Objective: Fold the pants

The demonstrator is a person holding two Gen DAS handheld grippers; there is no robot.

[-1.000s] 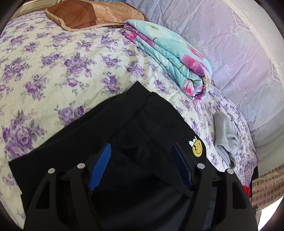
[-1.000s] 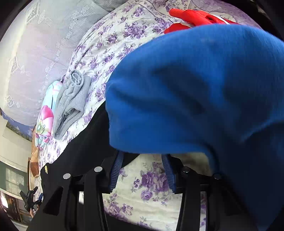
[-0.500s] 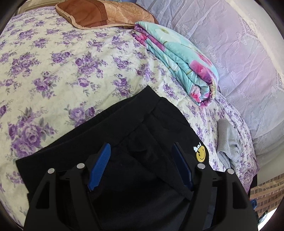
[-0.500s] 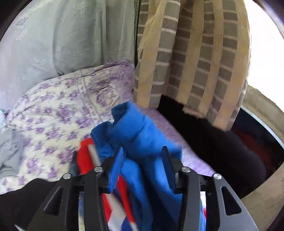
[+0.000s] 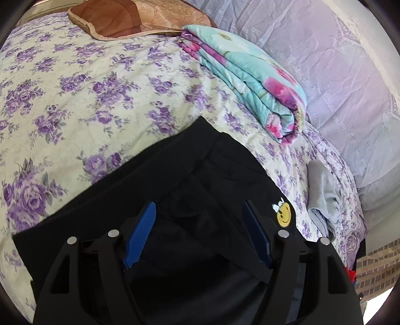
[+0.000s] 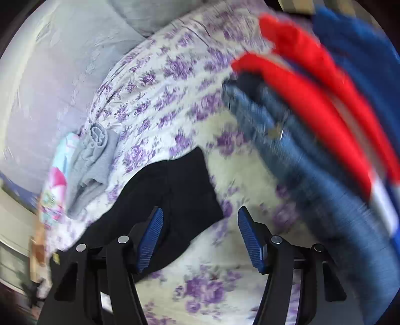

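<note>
On bed [image 5: 75, 105], cream sheet with purple flower print: black pants [image 5: 190, 180] lie flat, soft matte knit, yellow smiley patch [image 5: 284, 214] near one edge. Folded turquoise-pink quilt [image 5: 250, 82] and crumpled grey cloth [image 5: 322, 197] toward far edge; brown pillow [image 5: 125, 20] at far corner. Left tongs [image 5: 200, 232] wide open over pants, ribbed blue pads [image 5: 140, 237] holding nothing. Right tongs [image 6: 200, 237] wide open, empty, over pants corner [image 6: 180, 190] and sheet. Blurred denim [image 6: 287, 150], red [image 6: 312, 82] and blue [image 6: 362, 50] clothes at right.
</note>
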